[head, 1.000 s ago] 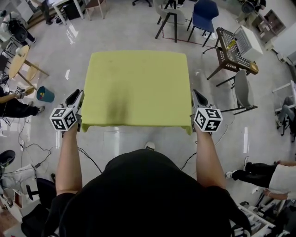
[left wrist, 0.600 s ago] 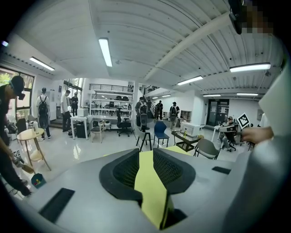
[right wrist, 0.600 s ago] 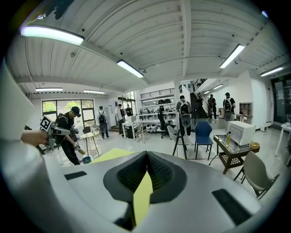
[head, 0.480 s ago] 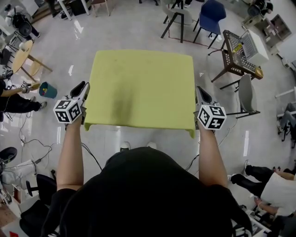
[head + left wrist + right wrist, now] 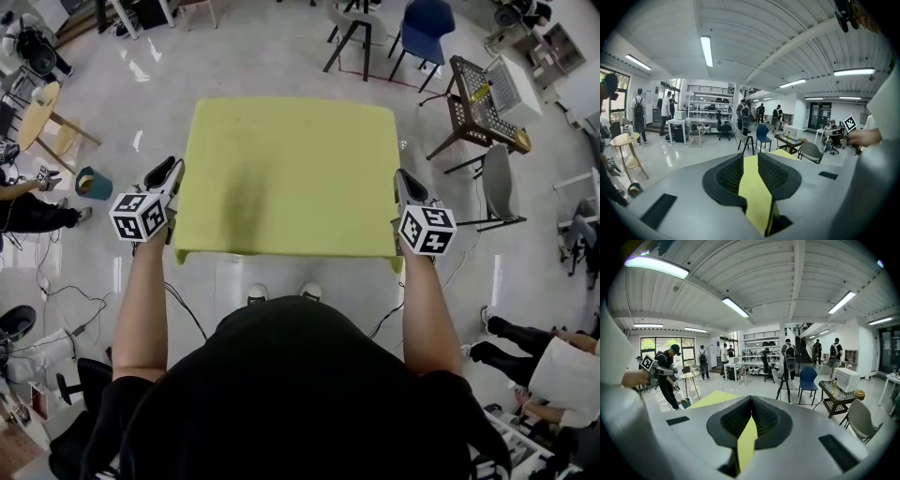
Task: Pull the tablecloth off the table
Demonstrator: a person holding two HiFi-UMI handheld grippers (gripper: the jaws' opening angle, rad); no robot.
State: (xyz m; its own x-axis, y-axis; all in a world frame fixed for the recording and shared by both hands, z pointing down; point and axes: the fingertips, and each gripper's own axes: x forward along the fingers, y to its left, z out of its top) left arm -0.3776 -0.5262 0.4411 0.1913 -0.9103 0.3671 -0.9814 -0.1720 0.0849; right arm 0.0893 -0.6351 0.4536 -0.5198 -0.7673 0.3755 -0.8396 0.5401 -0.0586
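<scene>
Your left gripper (image 5: 172, 187): jaws pinching yellow tablecloth (image 5: 291, 173), centre-left; your right gripper (image 5: 401, 187): pinching it likewise, centre-right.

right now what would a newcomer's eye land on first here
The flat yellow-green fabric tablecloth fills the middle of the head view, spread out flat. The left tool and the right tool each clamp one of its near corners. A blue chair with dark legs stands on the pale floor beyond it.
</scene>
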